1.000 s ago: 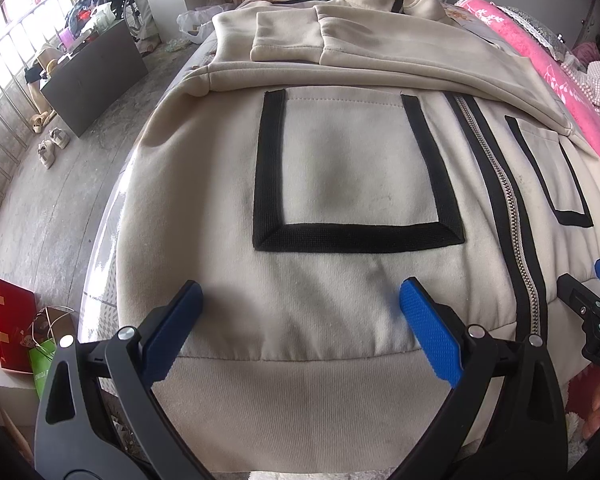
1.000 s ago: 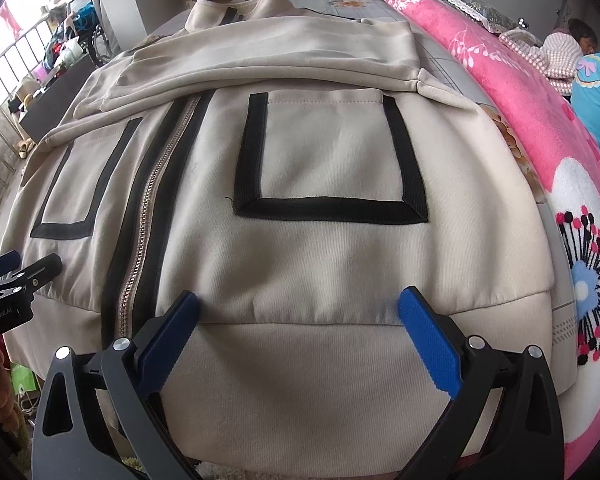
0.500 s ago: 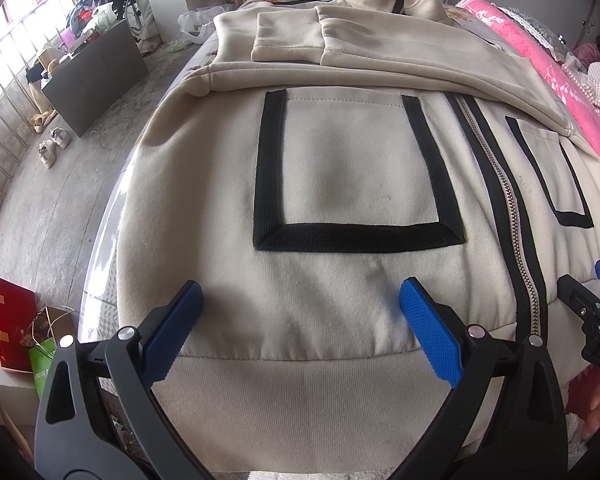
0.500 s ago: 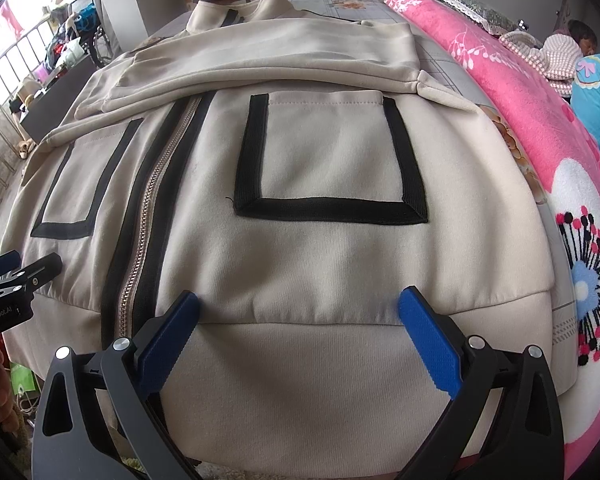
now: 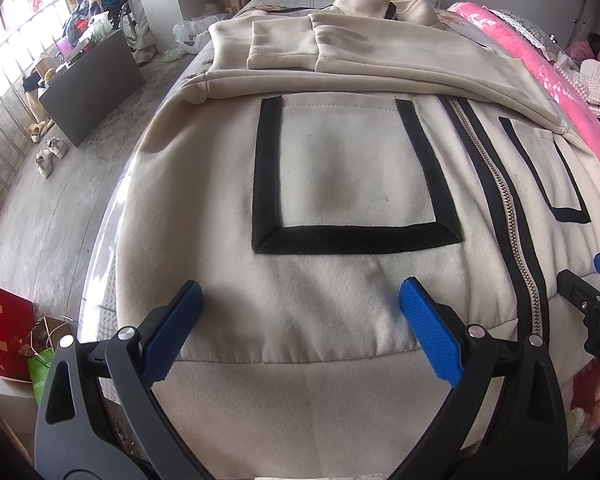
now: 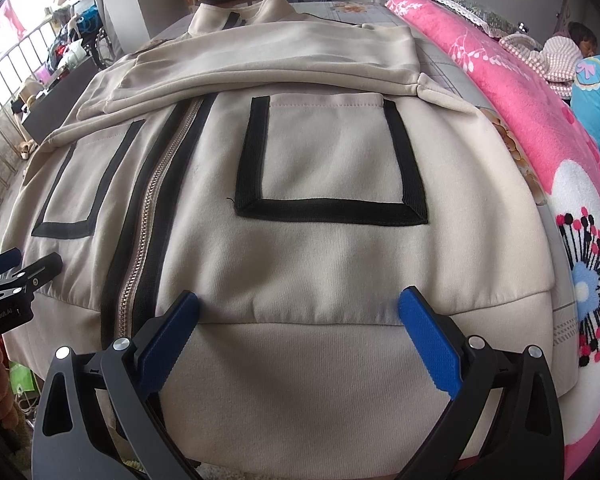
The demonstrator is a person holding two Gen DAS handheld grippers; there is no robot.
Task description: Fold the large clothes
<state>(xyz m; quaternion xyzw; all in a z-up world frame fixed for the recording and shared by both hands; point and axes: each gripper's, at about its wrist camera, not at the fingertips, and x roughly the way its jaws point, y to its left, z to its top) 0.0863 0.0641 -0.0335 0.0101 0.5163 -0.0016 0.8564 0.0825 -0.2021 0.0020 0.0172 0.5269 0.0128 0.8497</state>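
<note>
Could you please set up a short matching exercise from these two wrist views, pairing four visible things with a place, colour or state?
Things
1. jacket
2. zipper
3. blanket
4. left gripper

Descriptions
a. pink with flower patterns, lying along the right side of the bed
b. open, its blue pads over the hem band
c. beige, spread front up with both sleeves folded across the chest
d. metal, closed, running between two black strips

Pairs: 1-c, 2-d, 3-a, 4-b
</note>
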